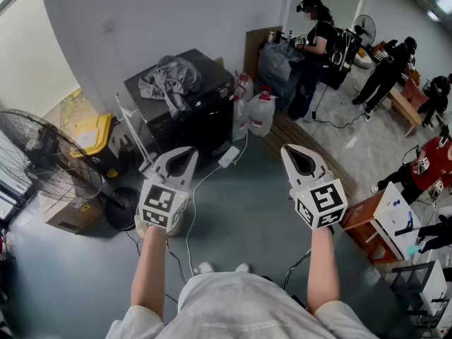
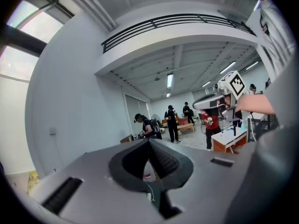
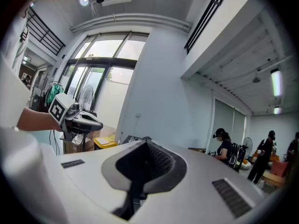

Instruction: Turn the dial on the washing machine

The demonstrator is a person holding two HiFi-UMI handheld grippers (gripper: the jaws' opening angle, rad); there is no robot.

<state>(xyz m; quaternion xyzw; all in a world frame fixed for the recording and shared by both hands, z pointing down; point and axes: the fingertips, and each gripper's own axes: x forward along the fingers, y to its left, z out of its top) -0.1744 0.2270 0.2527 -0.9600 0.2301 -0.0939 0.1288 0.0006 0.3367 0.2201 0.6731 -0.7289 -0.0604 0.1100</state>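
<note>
A black box-shaped machine (image 1: 200, 109) stands against the wall ahead, with a crumpled grey cloth (image 1: 169, 79) on its top. No dial shows on it from here. My left gripper (image 1: 190, 149) is held in the air short of the machine's front, jaws together and empty. My right gripper (image 1: 286, 147) hovers to the right at the same height, also shut on nothing. In the left gripper view the left gripper (image 2: 148, 141) points up towards the room, and the right gripper (image 2: 223, 98) shows at its side. The right gripper (image 3: 146, 144) looks past the left gripper (image 3: 79, 119).
A floor fan (image 1: 39, 155) and a yellow bin (image 1: 94, 133) stand at the left. Water jugs (image 1: 260, 113) sit right of the machine. Cables and a white adapter (image 1: 229, 156) lie on the floor. A wooden table (image 1: 361, 216) and several people (image 1: 314, 42) are at the right.
</note>
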